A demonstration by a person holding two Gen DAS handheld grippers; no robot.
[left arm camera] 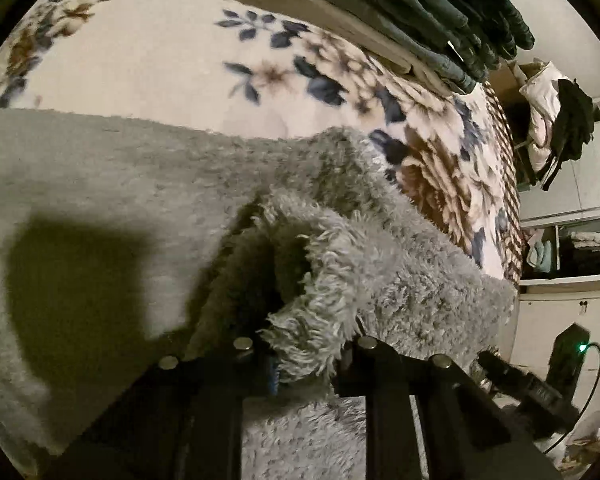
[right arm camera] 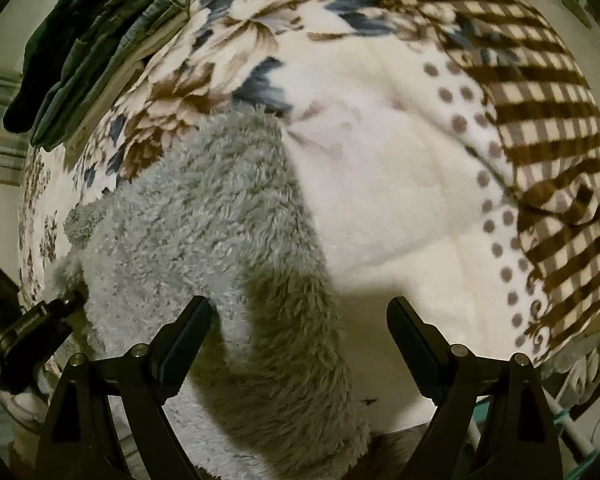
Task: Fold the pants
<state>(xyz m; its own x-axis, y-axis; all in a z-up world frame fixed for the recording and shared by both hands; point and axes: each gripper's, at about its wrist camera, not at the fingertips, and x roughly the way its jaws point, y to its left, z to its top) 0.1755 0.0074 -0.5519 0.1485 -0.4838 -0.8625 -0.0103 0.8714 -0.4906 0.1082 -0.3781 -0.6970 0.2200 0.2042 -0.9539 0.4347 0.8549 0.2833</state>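
The grey fleece pants (left arm camera: 148,184) lie on the floral bed blanket (left arm camera: 148,68), one shaggy edge pinched in the left tool (left arm camera: 304,344). The right tool (right arm camera: 300,340) is held spread above the fabric, gripping nothing. The pinched edge is best carried over level and kept taut, so the fold lands square.

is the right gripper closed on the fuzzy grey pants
No, the right gripper stands wide open above the fuzzy grey pants, its fingers clamping no fabric.
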